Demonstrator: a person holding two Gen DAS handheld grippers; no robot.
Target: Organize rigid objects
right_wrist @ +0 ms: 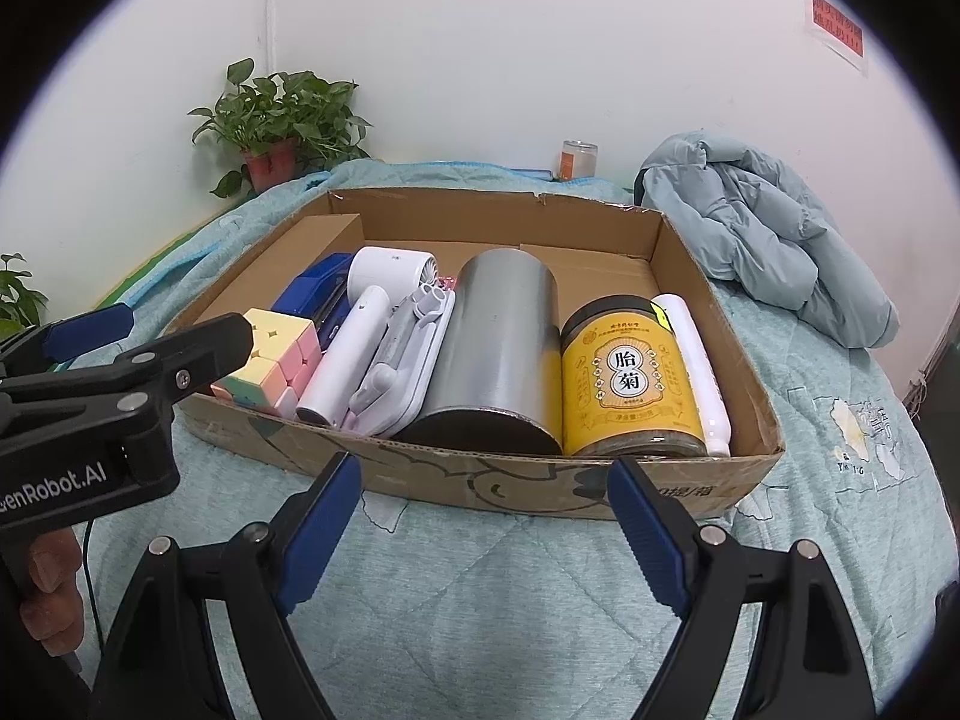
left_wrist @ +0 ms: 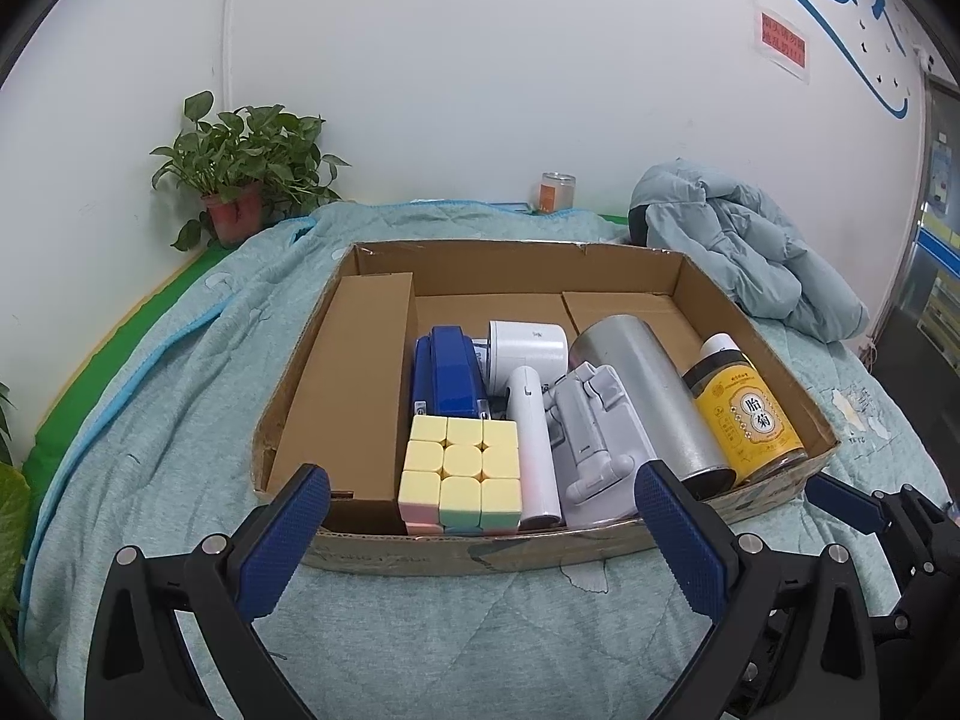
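A shallow cardboard box [left_wrist: 480,555] [right_wrist: 540,483] lies on a teal quilt. Side by side in it are a long brown carton [left_wrist: 345,384], a blue stapler [left_wrist: 450,375] [right_wrist: 312,291], a pastel puzzle cube [left_wrist: 462,474] [right_wrist: 273,360], a white hair dryer [left_wrist: 531,396] [right_wrist: 360,330], a grey folded stand [left_wrist: 591,432] [right_wrist: 402,360], a silver canister [left_wrist: 654,396] [right_wrist: 498,348], a yellow-labelled jar [left_wrist: 747,414] [right_wrist: 630,378] and a white tube [right_wrist: 696,372]. My left gripper [left_wrist: 483,504] [right_wrist: 174,330] stands open just before the box's near wall, empty. My right gripper [right_wrist: 483,489] [left_wrist: 840,498] is open too, holding nothing.
A light blue puffer jacket [left_wrist: 744,246] [right_wrist: 762,222] is heaped at the back right. A potted plant [left_wrist: 240,168] [right_wrist: 282,120] and a small glass jar [left_wrist: 558,192] [right_wrist: 579,159] stand by the white wall. A hand [right_wrist: 51,588] grips the left tool's handle.
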